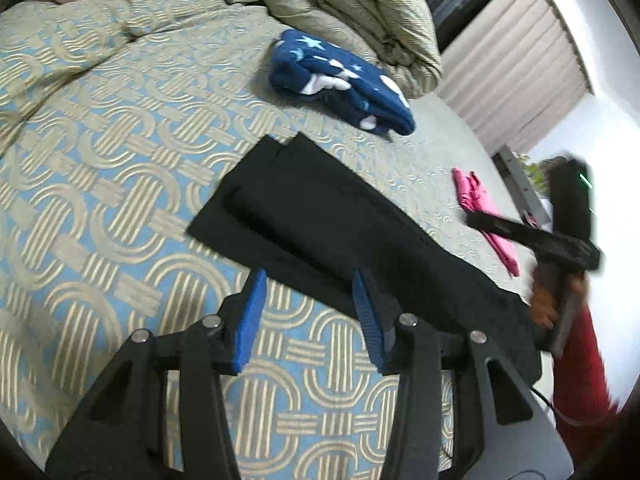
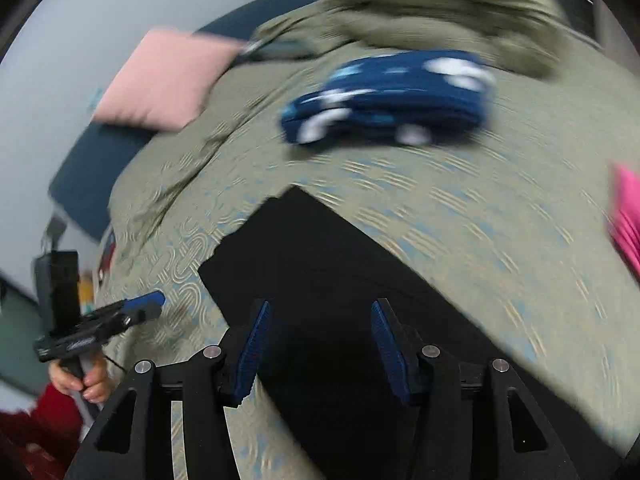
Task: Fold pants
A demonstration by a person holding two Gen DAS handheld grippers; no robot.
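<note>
Black pants (image 1: 320, 224) lie flat on the patterned bedspread (image 1: 100, 160), folded lengthwise into a long strip. My left gripper (image 1: 310, 280) is open and empty, hovering above the near edge of the pants. My right gripper (image 2: 320, 308) is open and empty over the pants (image 2: 320, 264); this view is blurred. The right gripper also shows in the left wrist view (image 1: 472, 220), near the far right end of the pants. The left gripper shows in the right wrist view (image 2: 154, 304), off the pants' left side.
A folded navy star-print garment (image 1: 344, 80) lies beyond the pants. A pink garment (image 1: 484, 208) lies at the right. A rumpled olive duvet (image 1: 352, 8) and a pink pillow (image 2: 168, 80) sit at the back. The bed's edge is at the right.
</note>
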